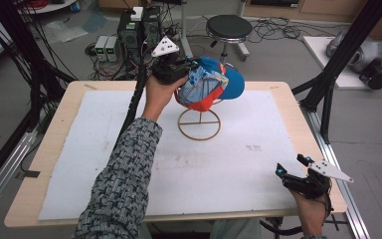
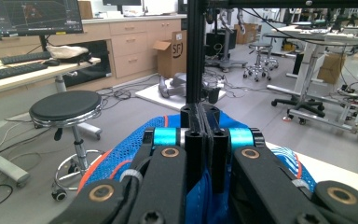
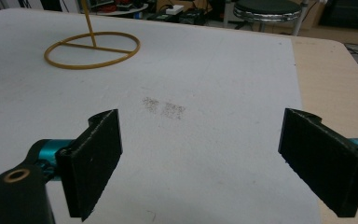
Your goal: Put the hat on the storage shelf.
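Observation:
A blue cap with an orange-red brim and mesh back (image 1: 214, 82) sits tilted atop a gold wire stand (image 1: 199, 124) at the table's far middle. My left gripper (image 1: 185, 69) is shut on the cap's rear edge; in the left gripper view the blue mesh cap (image 2: 121, 161) lies pinched between the closed black jaws of the left gripper (image 2: 204, 140). My right gripper (image 1: 293, 165) rests near the table's front right corner, jaws wide apart and holding nothing. In the right gripper view the right gripper (image 3: 200, 154) faces bare white mat, with the stand's ring base (image 3: 92, 49) farther off.
A white mat (image 1: 129, 164) covers most of the wooden table (image 1: 45, 149). A black stool (image 1: 229, 27) and computer boxes (image 1: 139, 27) stand on the floor beyond the far edge. Black frame posts (image 1: 328, 89) rise at the right side.

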Tool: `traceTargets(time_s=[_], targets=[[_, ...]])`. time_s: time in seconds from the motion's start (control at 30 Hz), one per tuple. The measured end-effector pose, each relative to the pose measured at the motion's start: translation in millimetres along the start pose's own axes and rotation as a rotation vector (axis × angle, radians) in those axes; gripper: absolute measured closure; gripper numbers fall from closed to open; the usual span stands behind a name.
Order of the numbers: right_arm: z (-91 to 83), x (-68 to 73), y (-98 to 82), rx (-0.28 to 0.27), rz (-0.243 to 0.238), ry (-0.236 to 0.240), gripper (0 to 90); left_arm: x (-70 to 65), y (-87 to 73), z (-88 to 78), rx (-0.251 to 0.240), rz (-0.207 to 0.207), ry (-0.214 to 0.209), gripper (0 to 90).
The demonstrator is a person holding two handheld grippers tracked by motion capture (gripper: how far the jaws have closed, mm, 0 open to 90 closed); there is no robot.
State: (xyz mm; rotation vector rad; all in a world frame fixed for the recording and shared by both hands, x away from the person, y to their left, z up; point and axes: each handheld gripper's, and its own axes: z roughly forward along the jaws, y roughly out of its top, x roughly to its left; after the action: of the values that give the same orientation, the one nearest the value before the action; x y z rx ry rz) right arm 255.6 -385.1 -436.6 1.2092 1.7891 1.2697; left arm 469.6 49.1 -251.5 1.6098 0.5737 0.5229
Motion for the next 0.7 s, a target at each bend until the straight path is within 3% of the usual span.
traceTargets(time_s=[0.4,0.7], targets=[[0.2,-0.2,-0.2,0.0,0.0,0.001,12.4,3.6,-7.8,-0.3,-0.013,-0.021,-0.022,87.5],[0.4,0.1,-0.1,0.001,0.001,0.001,12.4,3.7,-8.2,-1.7,-0.01,-0.022,-0.023,79.4]])
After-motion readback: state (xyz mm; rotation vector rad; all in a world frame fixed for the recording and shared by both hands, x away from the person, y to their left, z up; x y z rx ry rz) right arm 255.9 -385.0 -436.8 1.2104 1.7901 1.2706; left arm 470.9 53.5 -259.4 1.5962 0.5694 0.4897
